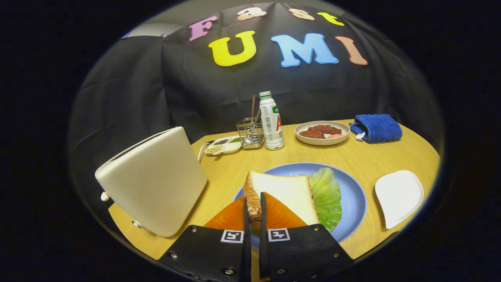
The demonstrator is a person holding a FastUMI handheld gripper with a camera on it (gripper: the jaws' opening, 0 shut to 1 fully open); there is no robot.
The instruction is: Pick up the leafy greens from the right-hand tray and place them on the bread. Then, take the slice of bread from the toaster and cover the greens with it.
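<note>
My gripper [253, 219] is shut on a slice of white bread [287, 192], with the crust edge pinched between the two fingers. The slice lies tilted over the blue plate [354, 197], just ahead of the fingers. A pale green leaf [328, 196] lies on the plate, showing from under the slice's right edge. Whatever lies below the leaf is hidden. The cream toaster [152, 184] stands left of the plate and close to the left finger. The right-hand white tray [399, 196] is bare.
Along the back of the wooden table [352, 152] stand a divided seasoning dish [223, 147], a wire holder [250, 133], a white bottle [271, 121], a bowl of red meat [321, 132] and a folded blue towel [375, 127].
</note>
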